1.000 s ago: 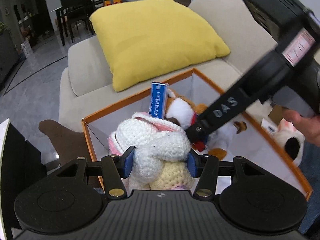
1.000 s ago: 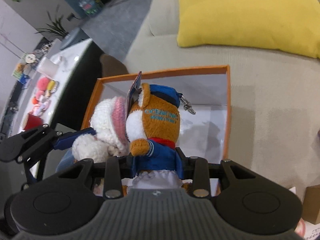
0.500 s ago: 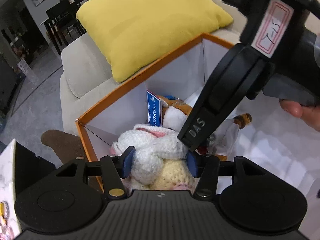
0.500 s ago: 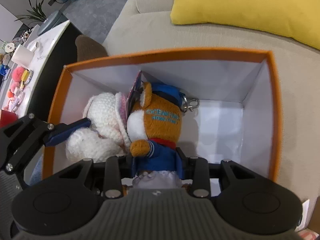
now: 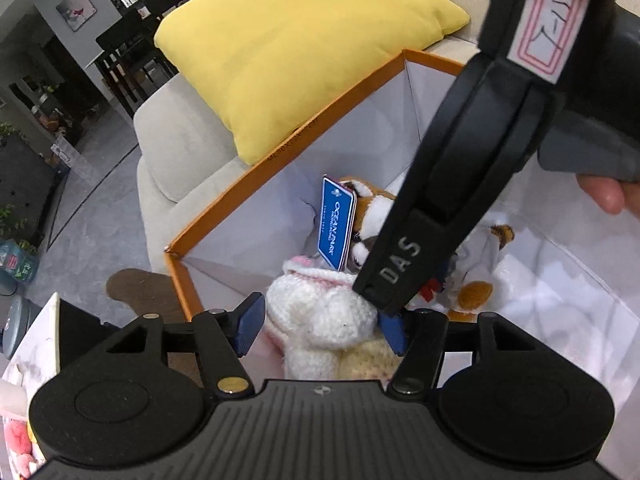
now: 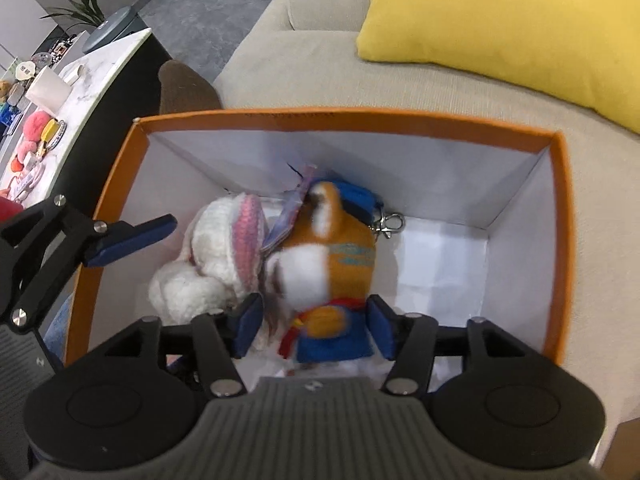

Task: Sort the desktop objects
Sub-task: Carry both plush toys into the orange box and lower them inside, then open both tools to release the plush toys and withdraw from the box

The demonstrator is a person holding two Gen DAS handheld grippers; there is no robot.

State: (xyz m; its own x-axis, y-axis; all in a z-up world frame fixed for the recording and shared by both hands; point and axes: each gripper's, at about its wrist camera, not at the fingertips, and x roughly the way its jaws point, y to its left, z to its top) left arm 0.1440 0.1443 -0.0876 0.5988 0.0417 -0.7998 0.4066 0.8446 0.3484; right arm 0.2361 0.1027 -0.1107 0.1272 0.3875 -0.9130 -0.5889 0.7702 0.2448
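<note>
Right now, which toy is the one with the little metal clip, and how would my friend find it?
Find the orange box on the sofa beside the yellow pillow. Two soft toys lie inside. Yours is the orange-and-white one in blue clothes, nearer the middle, with the clip by its blue hat; its neighbour is a white knitted bunny.

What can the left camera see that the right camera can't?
Only the left wrist view shows the person's fingertip, the dark dining chairs far back, and the readable blue hang tag.

Only the right wrist view shows the white marble table with small toys on it, a potted plant, and the metal keyring clip on the fox plush.

Both show the orange box, the yellow pillow, the white crochet bunny between the left claw's fingers, and the fox plush between the right claw's fingers.
</note>
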